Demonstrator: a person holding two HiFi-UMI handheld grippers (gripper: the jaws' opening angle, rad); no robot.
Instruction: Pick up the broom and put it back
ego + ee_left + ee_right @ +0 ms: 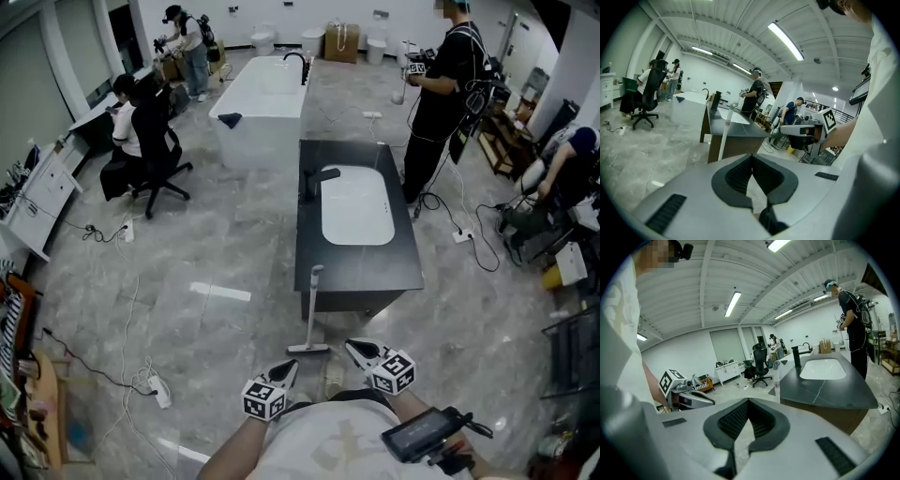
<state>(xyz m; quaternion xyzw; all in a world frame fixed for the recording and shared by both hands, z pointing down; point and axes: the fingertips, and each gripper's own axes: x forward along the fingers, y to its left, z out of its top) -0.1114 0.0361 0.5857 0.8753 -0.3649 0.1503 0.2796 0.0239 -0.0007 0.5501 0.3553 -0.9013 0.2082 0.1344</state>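
The head view looks steeply down from high up, with the dark counter point(347, 267) mid-frame and the floor point(216, 309) around it. Both gripper views sit low, close behind their own jaws, and face across the room. All three views share the counter and the broom point(312, 309) at its end.

Looks like a lab hall staged as a bathroom: white bathtub point(261, 94), dark counter point(361, 267) with sunken basin point(356, 206), toilets point(263, 40) along the far wall, desks point(37, 202), office chair point(155, 141), loose cables point(122, 328) across marble-look floor point(234, 244).
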